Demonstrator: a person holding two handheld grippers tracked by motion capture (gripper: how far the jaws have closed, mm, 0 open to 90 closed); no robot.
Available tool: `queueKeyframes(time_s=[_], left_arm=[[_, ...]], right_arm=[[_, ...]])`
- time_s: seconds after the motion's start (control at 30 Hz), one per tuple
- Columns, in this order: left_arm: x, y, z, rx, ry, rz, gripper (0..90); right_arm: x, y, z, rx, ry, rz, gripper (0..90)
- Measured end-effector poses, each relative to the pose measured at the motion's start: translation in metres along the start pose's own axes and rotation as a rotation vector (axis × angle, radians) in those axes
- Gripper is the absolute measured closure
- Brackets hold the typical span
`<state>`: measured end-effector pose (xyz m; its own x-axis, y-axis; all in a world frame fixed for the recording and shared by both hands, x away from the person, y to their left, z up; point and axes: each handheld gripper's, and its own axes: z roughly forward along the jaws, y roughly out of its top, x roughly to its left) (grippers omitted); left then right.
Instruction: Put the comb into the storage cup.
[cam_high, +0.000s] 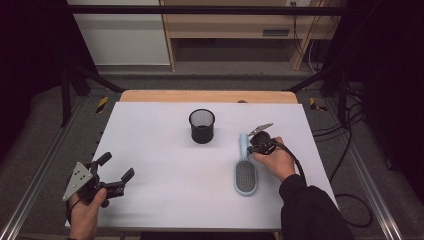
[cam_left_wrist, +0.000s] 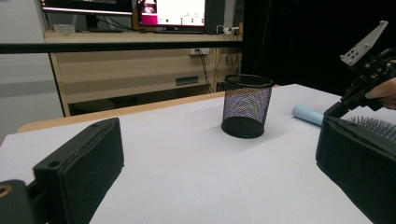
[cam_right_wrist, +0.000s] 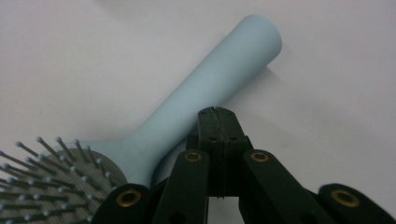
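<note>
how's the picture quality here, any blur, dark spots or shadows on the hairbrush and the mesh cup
High view: dim, dark at the edges, soft; mesh cup and hairbrush cast faint shadows on the white table. Left gripper view: cup sharp, its own jaws blurred. Right gripper view: hairbrush handle fairly sharp with a soft shadow beside it, the shut right gripper nearly sharp, no glare.

Your two hand-held grippers.
Your left gripper holds its jaws wide apart; your right gripper has them pressed together.
</note>
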<state>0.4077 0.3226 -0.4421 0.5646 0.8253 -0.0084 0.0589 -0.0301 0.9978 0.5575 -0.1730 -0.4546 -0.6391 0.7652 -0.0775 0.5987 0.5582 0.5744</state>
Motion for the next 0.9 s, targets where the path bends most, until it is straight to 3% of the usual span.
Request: queueKeyframes(time_s=[0.33,0.9], left_arm=[[0.001,0.001,-0.002,-0.010,0.014,0.000,1.2],[0.001,0.002,-0.001,-0.012,0.008,0.000,1.2]], right_arm=[[0.016,0.022,0.008,0.040,0.035,-0.076,90.0],[0.043,0.039,0.014,0.091,0.112,-0.174,90.0]])
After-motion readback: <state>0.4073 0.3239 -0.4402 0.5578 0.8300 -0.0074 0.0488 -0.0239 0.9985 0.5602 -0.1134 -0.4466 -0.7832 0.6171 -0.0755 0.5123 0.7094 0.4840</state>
